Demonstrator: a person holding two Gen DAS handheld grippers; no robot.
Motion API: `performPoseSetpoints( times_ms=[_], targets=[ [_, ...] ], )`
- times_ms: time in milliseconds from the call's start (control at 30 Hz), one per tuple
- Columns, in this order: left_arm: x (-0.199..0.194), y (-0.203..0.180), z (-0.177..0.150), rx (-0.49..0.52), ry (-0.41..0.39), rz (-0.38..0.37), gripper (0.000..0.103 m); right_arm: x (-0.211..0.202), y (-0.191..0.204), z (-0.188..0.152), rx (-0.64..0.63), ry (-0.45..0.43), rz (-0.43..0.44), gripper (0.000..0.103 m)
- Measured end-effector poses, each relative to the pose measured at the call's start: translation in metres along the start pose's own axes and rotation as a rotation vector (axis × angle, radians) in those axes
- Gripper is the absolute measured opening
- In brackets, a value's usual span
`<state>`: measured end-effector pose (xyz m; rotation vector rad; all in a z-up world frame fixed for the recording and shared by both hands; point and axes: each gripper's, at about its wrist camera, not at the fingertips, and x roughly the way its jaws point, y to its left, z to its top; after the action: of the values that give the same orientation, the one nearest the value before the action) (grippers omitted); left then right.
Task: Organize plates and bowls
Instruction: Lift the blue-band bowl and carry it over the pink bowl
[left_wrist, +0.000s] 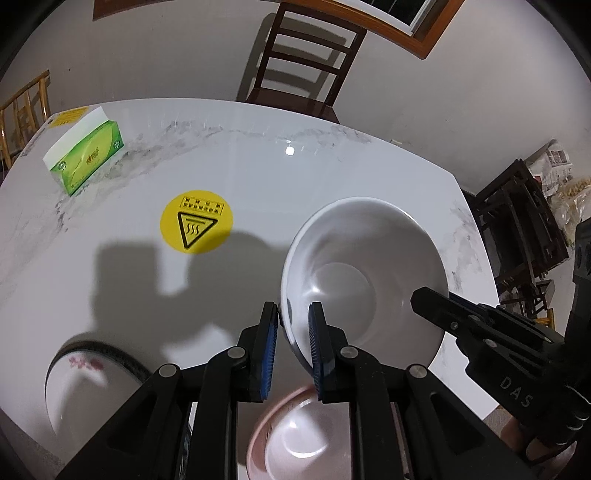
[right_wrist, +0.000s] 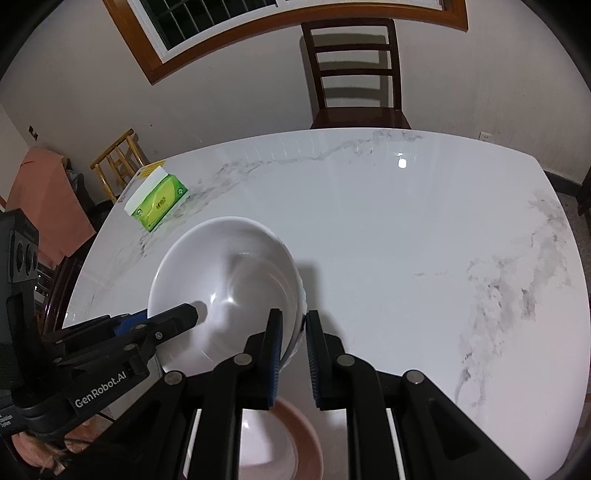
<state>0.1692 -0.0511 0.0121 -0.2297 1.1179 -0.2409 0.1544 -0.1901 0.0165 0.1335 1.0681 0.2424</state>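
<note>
Pinching opposite rims of the white bowl (left_wrist: 364, 273), left gripper (left_wrist: 293, 343) reads "GenRobot.AI", right gripper (right_wrist: 293, 347) "DAS".

A glossy, marble-veined tabletop (right_wrist: 406, 229) is seen, with a lamp glare mirrored on it. The white bowl (left_wrist: 364, 273) and the pink-rimmed bowl (right_wrist: 273, 439) are finished in smooth glazed ceramic. Matt black plastic forms each claw, ribbed blue pads (left_wrist: 272, 354) line it, and the chair (right_wrist: 356, 74) is of dark varnished wood.
</note>
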Motion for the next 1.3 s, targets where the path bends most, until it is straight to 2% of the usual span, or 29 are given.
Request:
performPoseSetpoints(
  times_ms=[633,1300],
  targets=[
    [-0.032,-0.002,-0.052,0.003,-0.016,-0.008,0.014,-0.03,0.011,-0.054,0.007,-0.004,0.004,0.014],
    [-0.048,-0.002,-0.092,0.008,0.017,-0.022,0.014,-0.043,0.019,-0.097,0.011,0.02,-0.001,0.014]
  ],
)
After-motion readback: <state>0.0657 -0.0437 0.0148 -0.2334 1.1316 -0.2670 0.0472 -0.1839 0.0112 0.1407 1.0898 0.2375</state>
